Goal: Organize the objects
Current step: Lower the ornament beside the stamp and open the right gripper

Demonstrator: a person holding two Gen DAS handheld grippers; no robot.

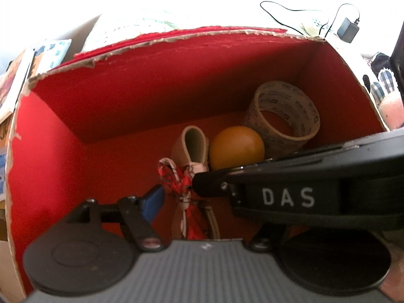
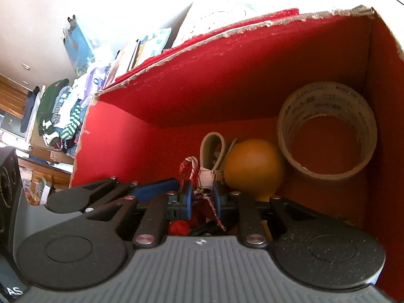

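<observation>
Jaws of the right gripper (image 2: 202, 200) clamped on a red-and-white patterned cord (image 2: 186, 168), with the blue pads (image 2: 188, 199) pressed to either side of the bundle, low inside the red-lined cardboard box (image 2: 202, 80). Jaws of the left gripper (image 1: 202, 199) apart, reaching into the same box from beside the right one. One blue pad just beside the cord, not visibly pressing on it; the other hidden behind the black body of the right gripper, slanting in from the right edge of the left wrist view. Cord on the box floor, one end touching a beige strap loop (image 1: 193, 144) standing upright just behind it. Orange ball (image 1: 236, 146) right beside the loop, touching or nearly touching it. Roll of printed packing tape (image 1: 255, 116) in the far right corner, tilted against the walls, just behind the ball. Box rim torn and ragged, bare cardboard showing along the top edge. Outside the box, a dark plug-in charger (image 1: 348, 31) with its thin cable on a pale surface beyond the far wall. Heap of folded clothes (image 2: 63, 111), green and striped, well apart on the left in the right wrist view.
</observation>
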